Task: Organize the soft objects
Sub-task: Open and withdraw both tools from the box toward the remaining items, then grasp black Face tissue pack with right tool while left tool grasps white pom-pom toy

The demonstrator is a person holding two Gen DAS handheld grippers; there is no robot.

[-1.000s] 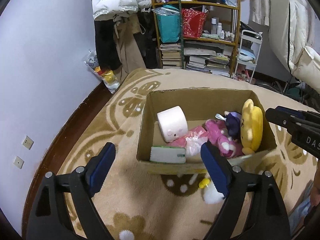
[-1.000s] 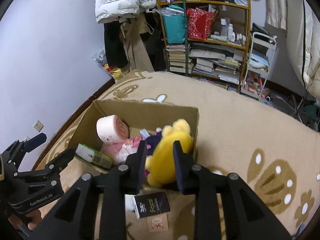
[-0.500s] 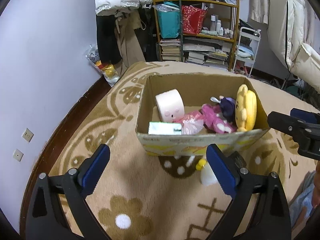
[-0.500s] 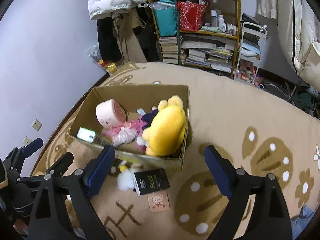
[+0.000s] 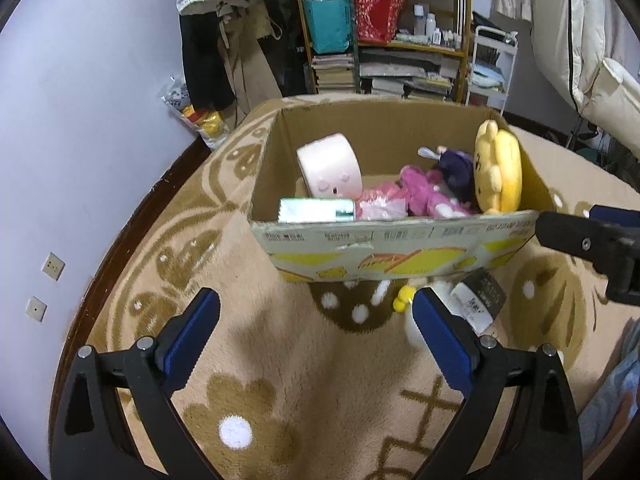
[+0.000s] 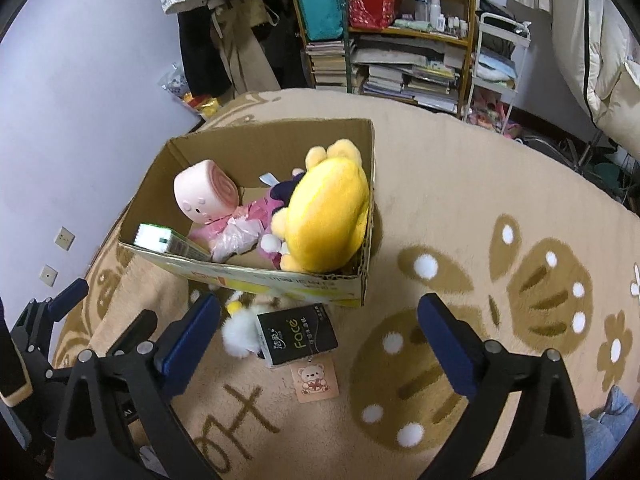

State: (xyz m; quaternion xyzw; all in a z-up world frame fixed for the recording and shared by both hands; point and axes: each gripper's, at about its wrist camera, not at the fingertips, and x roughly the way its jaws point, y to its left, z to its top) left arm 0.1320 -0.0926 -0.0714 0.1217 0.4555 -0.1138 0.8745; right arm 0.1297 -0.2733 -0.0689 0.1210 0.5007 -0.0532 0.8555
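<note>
- Left wrist view: left gripper (image 5: 316,316) is seen spread wide, nothing between the pads, over bare carpet (image 5: 304,384). The cardboard box (image 5: 384,240) stands at 12 o'clock, its near rim apart from the fingertips. A yellow plush (image 5: 498,172) is lodged against the box's wall at 1 o'clock.
- Right wrist view: right gripper (image 6: 320,312) is opening, jaws empty. A black tissue pack (image 6: 296,334) and white plush (image 6: 240,334) are noted between the pads, just beside the box's near edge. Open carpet is left at 3 o'clock.
</note>
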